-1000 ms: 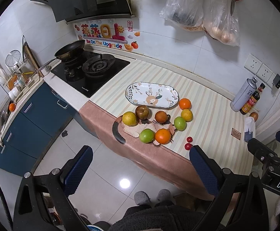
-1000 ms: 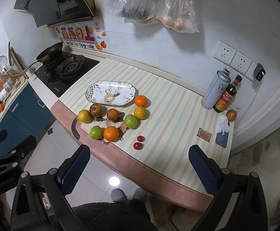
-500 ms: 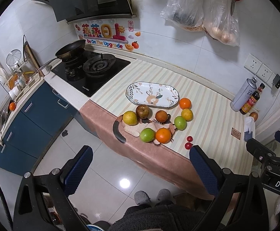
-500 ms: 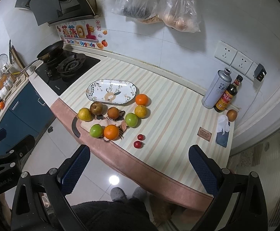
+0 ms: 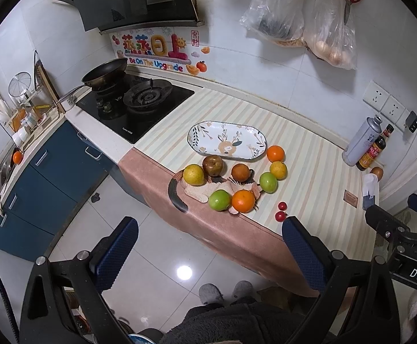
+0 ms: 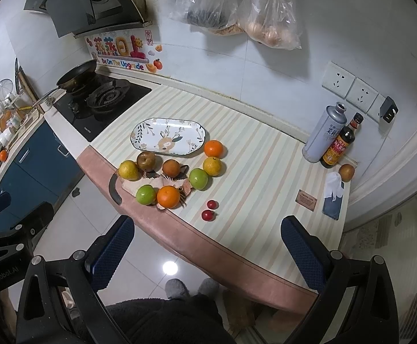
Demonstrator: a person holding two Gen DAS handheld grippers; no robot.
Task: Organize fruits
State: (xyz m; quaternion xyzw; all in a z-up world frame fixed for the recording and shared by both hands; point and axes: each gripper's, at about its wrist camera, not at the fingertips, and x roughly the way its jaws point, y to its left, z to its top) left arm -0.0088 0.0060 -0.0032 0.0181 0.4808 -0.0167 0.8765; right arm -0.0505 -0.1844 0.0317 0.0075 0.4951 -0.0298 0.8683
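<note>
Both the left tool (image 5: 208, 246) and the right tool (image 6: 208, 243) hang spread wide, gripping nothing.

Wide bare stripe of desk (image 6: 266, 172) right of the fruit cluster (image 6: 174, 172); two cherry tomatoes (image 6: 210, 209) near the front edge, bottles (image 6: 330, 140) crowding the back corner, plate (image 6: 169, 140) behind

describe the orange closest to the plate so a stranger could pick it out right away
Find the striped counter and the oval flower-patterned plate lying on it. Just off the plate's right end sits a bright orange, the fruit farthest back toward the wall. Unlike the yellower citrus just in front of it, it is deep orange, and it lies off the woven mat where the other orange rests.
</note>
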